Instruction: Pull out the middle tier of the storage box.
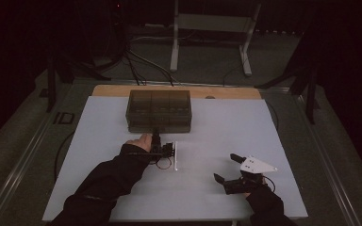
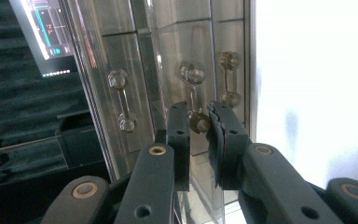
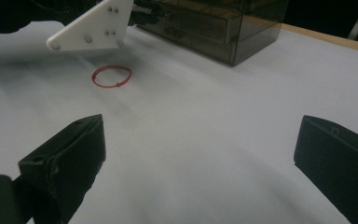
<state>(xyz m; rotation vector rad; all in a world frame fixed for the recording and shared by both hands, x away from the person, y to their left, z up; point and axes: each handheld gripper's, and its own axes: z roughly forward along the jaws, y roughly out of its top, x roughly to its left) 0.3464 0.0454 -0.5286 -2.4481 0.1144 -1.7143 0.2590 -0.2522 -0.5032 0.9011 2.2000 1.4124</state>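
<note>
the step in hand looks like opening a drawer of the smoky clear drawer box (image 1: 159, 111), which stands toward twelve o'clock on the white bench (image 1: 217, 141). the left gripper (image 1: 156, 139) reaches to the box's front face, low and a little to the seven o'clock side of its middle. in the left gripper view the left gripper's (image 2: 198, 122) jaws stand close together, clamped on the clear dumbbell-shaped drawer handle (image 2: 196, 98), pads pressing the lower knob from both sides. two more handles (image 2: 122, 100) flank it, untouched.

the next move, as i judge it, calls for a straight pull toward six o'clock, kept level and in line with the drawer, so the light box does not slide or tip along with it; the grip sits at the handle's end rather than its middle, so a skewed pull could let the knob slip out.

the right gripper (image 1: 227, 168) rests near five o'clock on the bench, well apart from the box, its jaws wide apart with nothing between them; the right gripper view (image 3: 198, 154) shows bare bench between the two pads.

the high view gives the layout but not the grip itself. the left gripper view settles the contact on the handle. the right gripper view shows a red rubber band (image 3: 112, 76) lying flat on the bench, near the left hand, and the box's side wall.
</note>
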